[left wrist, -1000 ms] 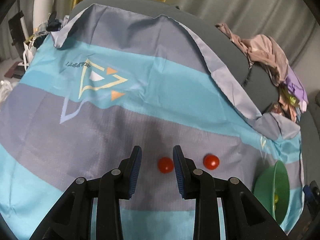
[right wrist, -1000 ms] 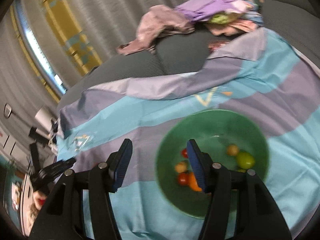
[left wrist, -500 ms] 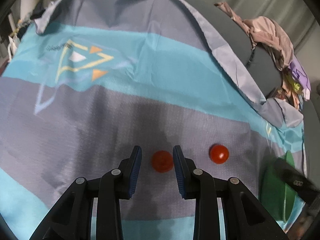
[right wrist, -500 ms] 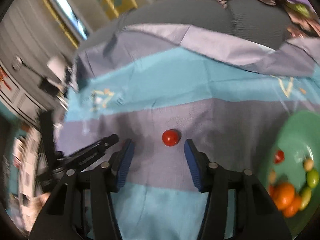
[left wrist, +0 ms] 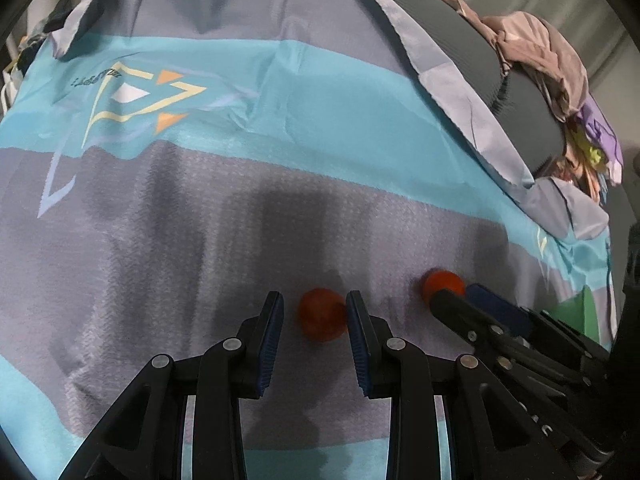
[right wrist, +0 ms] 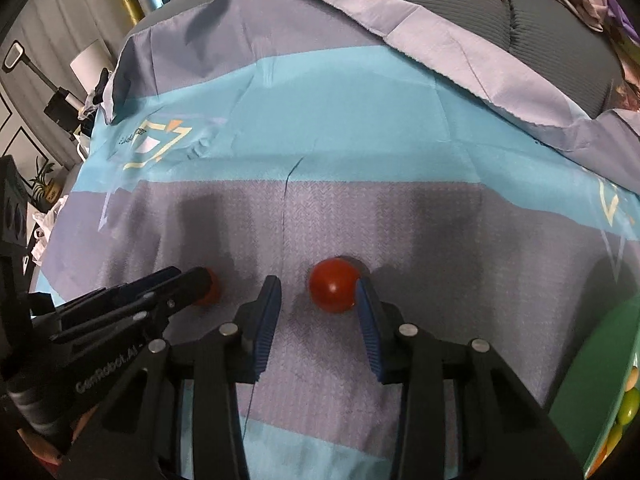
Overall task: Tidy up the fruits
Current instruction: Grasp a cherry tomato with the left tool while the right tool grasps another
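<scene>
Two small red tomatoes lie side by side on a striped cloth [left wrist: 280, 208] in blue and grey. The cloth covers a soft grey piece of furniture [right wrist: 520, 40].

The left hand-held gripper [left wrist: 316, 312] points down at one tomato [left wrist: 322, 314]. That tomato sits between the two blue pads. The right pad looks like it is touching the tomato. There is a small gap on the other side, so the pads are apart and do not squeeze it.

The right hand-held gripper [right wrist: 318, 300] points down at the other tomato [right wrist: 334, 285]. Its jaws have just been closing. The tomato sits between the tips, touching the right pad. The left pad is not on it, so the jaws are not pinching it.

From the right camera, the left hand-held gripper comes in from the left side, with its tip over the first tomato.

A green bowl [right wrist: 592, 360] stands on the cloth at the right edge, near the second tomato. A few small green and yellow fruits [right wrist: 626, 408] show at its edge.

A pile of clothes [left wrist: 540, 52] lies on the furniture far behind the tomatoes.
</scene>
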Motion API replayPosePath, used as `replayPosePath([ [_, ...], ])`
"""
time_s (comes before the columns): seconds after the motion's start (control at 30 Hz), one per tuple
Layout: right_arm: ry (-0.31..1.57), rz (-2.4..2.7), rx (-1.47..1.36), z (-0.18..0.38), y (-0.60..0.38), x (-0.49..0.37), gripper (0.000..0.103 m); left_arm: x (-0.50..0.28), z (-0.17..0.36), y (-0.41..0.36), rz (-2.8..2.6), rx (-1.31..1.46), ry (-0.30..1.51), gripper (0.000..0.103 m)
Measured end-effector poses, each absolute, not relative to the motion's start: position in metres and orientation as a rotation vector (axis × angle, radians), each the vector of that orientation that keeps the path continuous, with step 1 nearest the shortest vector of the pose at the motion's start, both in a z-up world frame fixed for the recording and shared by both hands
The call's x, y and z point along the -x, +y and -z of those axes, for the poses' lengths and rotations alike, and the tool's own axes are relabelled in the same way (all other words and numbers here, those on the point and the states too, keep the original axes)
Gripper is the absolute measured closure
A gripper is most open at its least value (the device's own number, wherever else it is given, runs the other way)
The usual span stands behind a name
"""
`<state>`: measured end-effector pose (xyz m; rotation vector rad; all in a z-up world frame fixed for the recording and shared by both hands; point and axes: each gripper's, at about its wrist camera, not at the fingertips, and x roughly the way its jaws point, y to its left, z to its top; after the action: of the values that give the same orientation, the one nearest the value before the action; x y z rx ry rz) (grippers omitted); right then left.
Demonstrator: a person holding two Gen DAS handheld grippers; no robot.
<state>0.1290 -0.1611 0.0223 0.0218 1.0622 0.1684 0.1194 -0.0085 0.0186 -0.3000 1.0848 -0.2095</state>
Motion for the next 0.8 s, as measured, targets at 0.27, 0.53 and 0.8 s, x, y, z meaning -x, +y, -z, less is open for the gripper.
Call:
replayPosePath([
  [0.27, 1.072, -0.170, -0.034, -0.011, -0.164, -0.137, 0.067, -0.119, -0.013, -0.020, 0.223, 0.267, 1.078, 0.073],
  [0.53, 1.065, -0.163, -0.006, -0.004, -0.161, -0.138, 0.071, -0.119, -0.012, -0.024, 0.219, 0.244, 1.066, 0.077],
  [0.8, 1.051, -0.194, -0.094, -0.021, -0.172, -0.134, 0.071, -0.117, -0.023, -0.014, 0.213, 0.283, 1.056, 0.078],
])
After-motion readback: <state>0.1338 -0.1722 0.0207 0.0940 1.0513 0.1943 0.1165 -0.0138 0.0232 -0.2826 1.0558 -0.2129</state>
